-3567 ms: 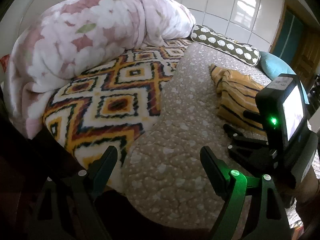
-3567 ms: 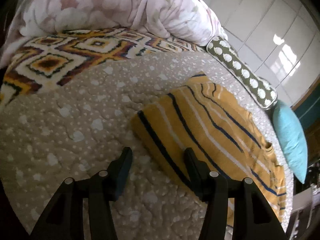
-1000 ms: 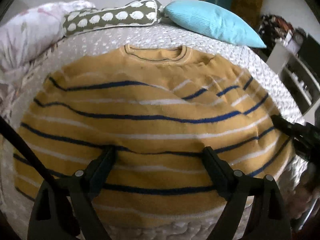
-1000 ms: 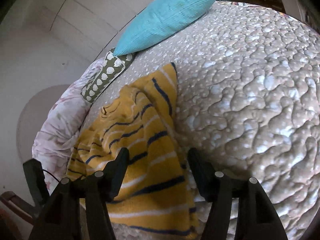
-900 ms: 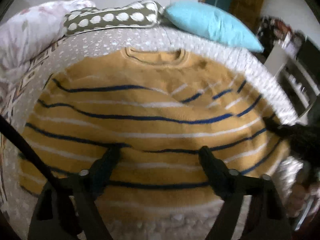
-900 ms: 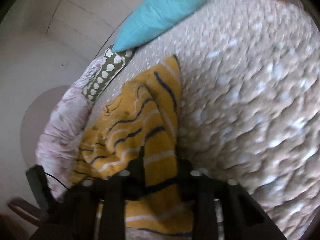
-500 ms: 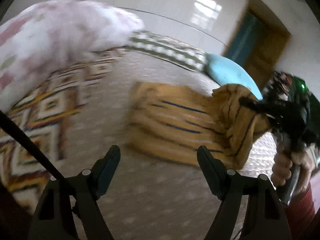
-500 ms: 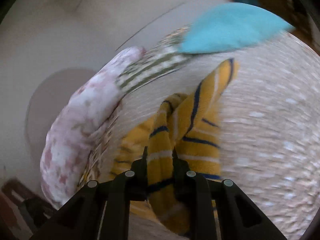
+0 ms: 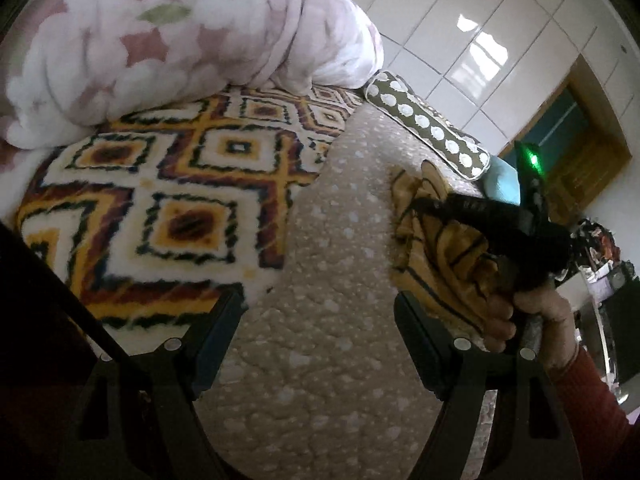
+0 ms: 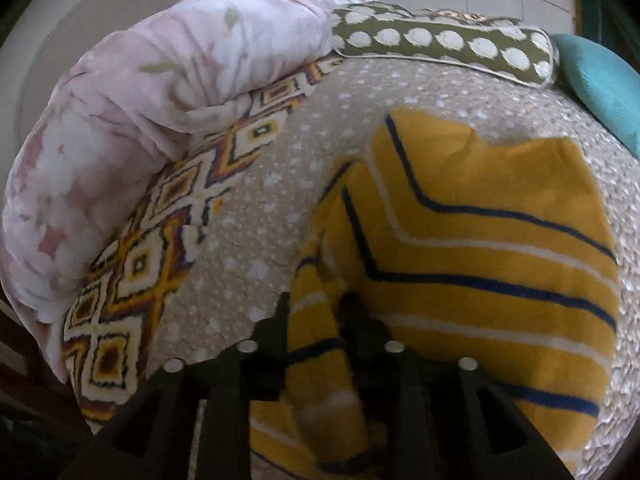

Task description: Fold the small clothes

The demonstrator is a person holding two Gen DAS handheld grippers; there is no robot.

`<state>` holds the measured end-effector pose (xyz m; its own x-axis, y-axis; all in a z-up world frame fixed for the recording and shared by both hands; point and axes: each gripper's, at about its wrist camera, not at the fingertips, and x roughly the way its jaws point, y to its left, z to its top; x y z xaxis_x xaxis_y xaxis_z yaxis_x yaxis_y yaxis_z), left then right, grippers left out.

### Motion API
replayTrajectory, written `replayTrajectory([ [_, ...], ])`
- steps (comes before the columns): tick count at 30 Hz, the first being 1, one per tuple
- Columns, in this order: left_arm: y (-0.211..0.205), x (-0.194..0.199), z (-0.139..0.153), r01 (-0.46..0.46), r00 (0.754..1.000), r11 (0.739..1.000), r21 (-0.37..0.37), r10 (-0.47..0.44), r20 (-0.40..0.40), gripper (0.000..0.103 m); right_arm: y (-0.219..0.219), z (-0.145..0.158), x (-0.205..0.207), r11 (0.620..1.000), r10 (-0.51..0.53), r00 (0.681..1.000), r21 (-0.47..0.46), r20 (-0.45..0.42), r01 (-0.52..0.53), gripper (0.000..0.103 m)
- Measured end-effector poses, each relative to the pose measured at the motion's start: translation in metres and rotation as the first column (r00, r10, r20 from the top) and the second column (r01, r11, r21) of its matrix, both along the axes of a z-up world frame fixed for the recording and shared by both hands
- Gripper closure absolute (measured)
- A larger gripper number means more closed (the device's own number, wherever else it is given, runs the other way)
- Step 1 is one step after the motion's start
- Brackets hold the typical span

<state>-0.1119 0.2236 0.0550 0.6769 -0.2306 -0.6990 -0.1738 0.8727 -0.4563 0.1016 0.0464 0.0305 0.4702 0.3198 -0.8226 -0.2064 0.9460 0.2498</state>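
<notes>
While the left gripper (image 9: 316, 338) gapes empty, the right gripper (image 10: 316, 316), jaws just reopening, straddles the sweater (image 10: 480, 248).

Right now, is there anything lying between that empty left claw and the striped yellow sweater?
Nothing visible does. Only bare dotted quilt lies between the left gripper, jaws wide and empty, and the yellow sweater. The right gripper already has a fold of it between its jaws, which have just been opening.
</notes>
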Motion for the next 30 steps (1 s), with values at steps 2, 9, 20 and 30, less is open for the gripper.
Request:
replayTrajectory([
  [2,-0.004,0.002,0.0,0.01,1.0,1.0,-0.007,-0.01,0.0,0.025,-0.003,0.011,-0.005,0.995,0.05,0.999,0.087,-0.002,-0.05,0.039],
  [9,-0.042,0.035,0.015,0.109,0.994,0.994,-0.002,-0.109,0.026,0.02,-0.057,0.071,-0.039,0.976,0.059,0.99,0.202,0.125,-0.084,0.039],
  [20,-0.133,0.152,0.01,0.383,0.924,0.923,0.046,-0.382,-0.021,0.048,-0.208,0.023,-0.059,0.934,-0.273,0.962,0.236,-0.011,0.268,0.032],
  [30,-0.09,0.15,-0.029,0.297,0.95,0.948,-0.112,-0.305,-0.065,0.088,-0.198,-0.024,-0.03,0.896,-0.195,0.977,0.388,-0.09,0.215,0.029],
])
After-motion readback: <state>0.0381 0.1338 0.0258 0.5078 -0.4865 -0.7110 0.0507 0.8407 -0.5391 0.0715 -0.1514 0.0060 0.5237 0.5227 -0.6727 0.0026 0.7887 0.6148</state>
